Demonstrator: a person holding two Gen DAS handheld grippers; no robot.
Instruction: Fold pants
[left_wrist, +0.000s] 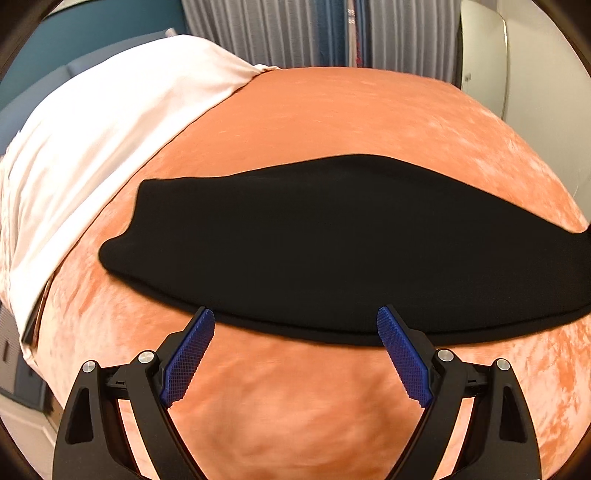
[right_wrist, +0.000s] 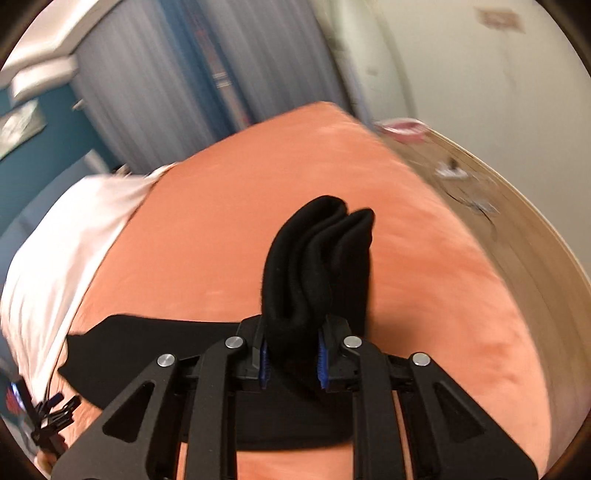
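Note:
The black pants (left_wrist: 314, 240) lie flat in a long band across the orange bedspread (left_wrist: 332, 110). My left gripper (left_wrist: 295, 321) is open and empty, its blue pads (left_wrist: 192, 354) just short of the pants' near edge. My right gripper (right_wrist: 292, 354) is shut on a bunched end of the pants (right_wrist: 317, 258), which stands up in folds above the bed. The rest of the pants (right_wrist: 155, 343) trails flat to the left under that gripper. The right wrist view is motion-blurred.
A white sheet (left_wrist: 92, 147) covers the bed's left side. Grey curtains (left_wrist: 295, 33) hang behind the bed. A wooden floor (right_wrist: 498, 221) lies beyond the bed's right edge, with small items on it. My left gripper also shows at lower left in the right wrist view (right_wrist: 51, 417).

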